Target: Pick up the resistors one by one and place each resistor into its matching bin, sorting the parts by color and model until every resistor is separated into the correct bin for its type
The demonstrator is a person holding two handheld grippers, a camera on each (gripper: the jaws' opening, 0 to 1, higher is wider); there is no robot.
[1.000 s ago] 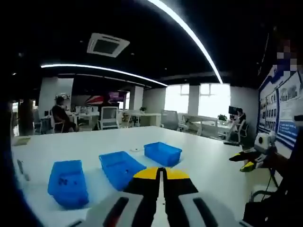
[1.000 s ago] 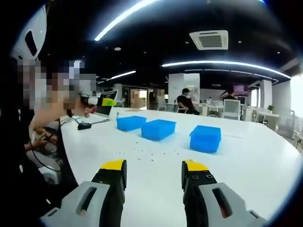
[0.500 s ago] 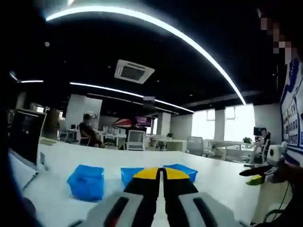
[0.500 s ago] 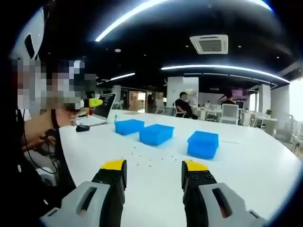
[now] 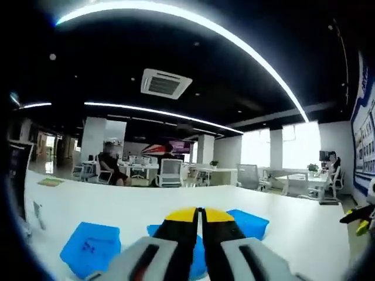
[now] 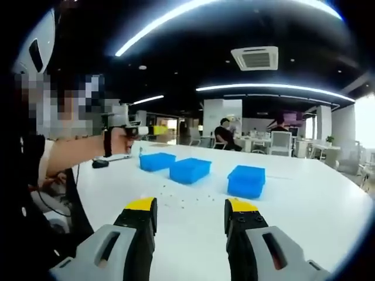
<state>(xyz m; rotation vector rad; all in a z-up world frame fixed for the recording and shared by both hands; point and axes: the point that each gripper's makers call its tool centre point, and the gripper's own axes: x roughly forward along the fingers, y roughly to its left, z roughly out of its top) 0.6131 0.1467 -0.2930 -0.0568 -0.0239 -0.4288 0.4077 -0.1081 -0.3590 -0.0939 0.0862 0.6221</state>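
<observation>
Three blue bins stand in a row on the white table. Tiny resistors lie scattered in front of them. My right gripper is open and empty, low over the table short of the resistors. A hand holds my left gripper in the air to the left of the bins, jaws together. In the left gripper view the left gripper is shut with nothing seen in it, above the bins. The right gripper shows at the right edge.
A black mouse-like thing with a cable lies near the table's left edge. People sit at desks with chairs in the background. A small card lies far off on the table.
The left gripper has risen and swung toward the bins, still shut. Its view tipped up, then back down over the bins. The right gripper stays open and almost still.
</observation>
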